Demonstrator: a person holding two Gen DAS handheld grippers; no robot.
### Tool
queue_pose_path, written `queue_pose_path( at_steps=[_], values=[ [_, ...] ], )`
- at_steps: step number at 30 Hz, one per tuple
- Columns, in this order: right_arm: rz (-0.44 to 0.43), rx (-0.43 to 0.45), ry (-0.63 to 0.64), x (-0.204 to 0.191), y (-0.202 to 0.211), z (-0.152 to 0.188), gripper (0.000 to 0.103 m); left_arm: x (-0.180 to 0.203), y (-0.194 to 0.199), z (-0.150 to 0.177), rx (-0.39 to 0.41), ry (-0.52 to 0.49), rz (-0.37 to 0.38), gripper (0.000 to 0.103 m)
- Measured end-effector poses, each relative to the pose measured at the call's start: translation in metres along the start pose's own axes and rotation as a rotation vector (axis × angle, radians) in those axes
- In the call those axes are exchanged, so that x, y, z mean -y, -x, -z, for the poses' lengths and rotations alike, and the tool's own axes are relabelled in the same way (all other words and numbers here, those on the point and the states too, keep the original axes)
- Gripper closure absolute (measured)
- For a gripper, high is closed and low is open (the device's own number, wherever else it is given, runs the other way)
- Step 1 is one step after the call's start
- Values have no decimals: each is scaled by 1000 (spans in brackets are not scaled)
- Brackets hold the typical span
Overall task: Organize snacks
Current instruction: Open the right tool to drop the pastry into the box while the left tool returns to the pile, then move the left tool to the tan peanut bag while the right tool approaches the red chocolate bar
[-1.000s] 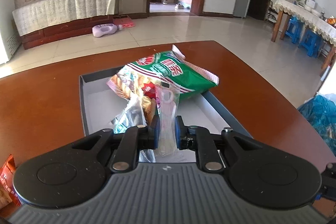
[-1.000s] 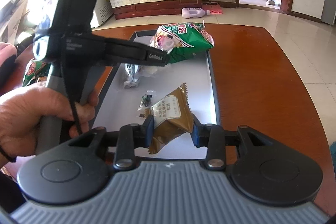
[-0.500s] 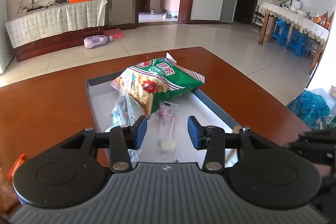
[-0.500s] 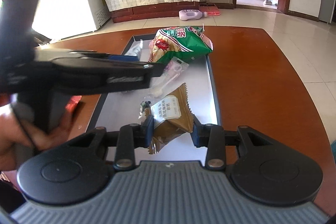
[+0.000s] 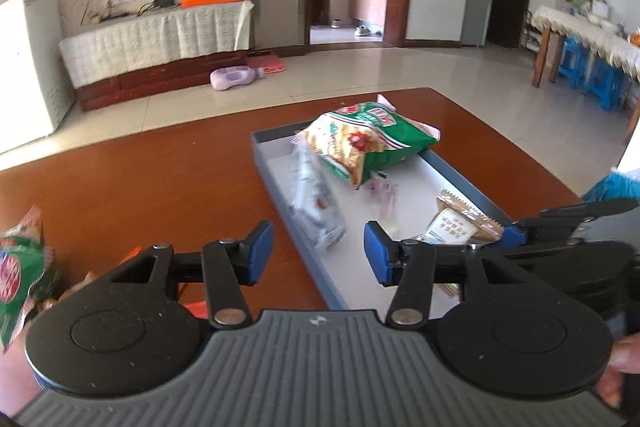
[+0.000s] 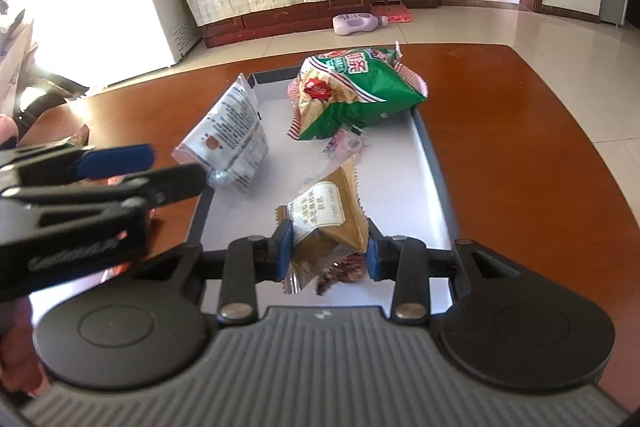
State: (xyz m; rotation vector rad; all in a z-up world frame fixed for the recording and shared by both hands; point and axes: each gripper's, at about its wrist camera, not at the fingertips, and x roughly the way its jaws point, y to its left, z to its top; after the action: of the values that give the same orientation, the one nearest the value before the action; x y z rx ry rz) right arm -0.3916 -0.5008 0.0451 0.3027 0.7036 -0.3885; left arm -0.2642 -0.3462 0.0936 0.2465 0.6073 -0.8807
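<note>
Wooden table [image 6: 500, 147]: right tool [image 6: 327, 253] grips brown snack packet [image 6: 324, 215] over tray [image 6: 434, 179].

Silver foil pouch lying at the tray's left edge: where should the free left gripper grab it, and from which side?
Grip the silver foil pouch at its flat sealed top edge, the far raised end. It leans over the grey tray wall, so that thin seam stands clear. Bring the open left gripper in from the tray's left side, jaws across the seam; the puffy body would likely slip.

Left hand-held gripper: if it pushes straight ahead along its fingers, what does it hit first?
Most likely the silver packet at the tray's near-left edge, which lies in line with the gap of the open left hand-held gripper. Depth is unclear; the tray wall could come first.
</note>
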Motion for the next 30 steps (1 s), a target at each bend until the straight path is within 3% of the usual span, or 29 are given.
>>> queue_pose_path(
  at_steps=[6,17,22,24,30],
  values=[
    [29,-20,8,-15,-13,-3,65,-21,22,7,-15,68,-40,47],
    [100,-21,57,-35,-21,-3,63,-43,50,16,-19,102,-85,47],
    [141,4,79,-36,-8,2,37,-50,59,18,-14,118,-100,44],
    [145,25,76,-34,1,4,32,-59,64,20,-10,126,-111,44],
    [142,56,55,-28,21,6,32,-101,86,24,-10,143,-180,44]
  ],
)
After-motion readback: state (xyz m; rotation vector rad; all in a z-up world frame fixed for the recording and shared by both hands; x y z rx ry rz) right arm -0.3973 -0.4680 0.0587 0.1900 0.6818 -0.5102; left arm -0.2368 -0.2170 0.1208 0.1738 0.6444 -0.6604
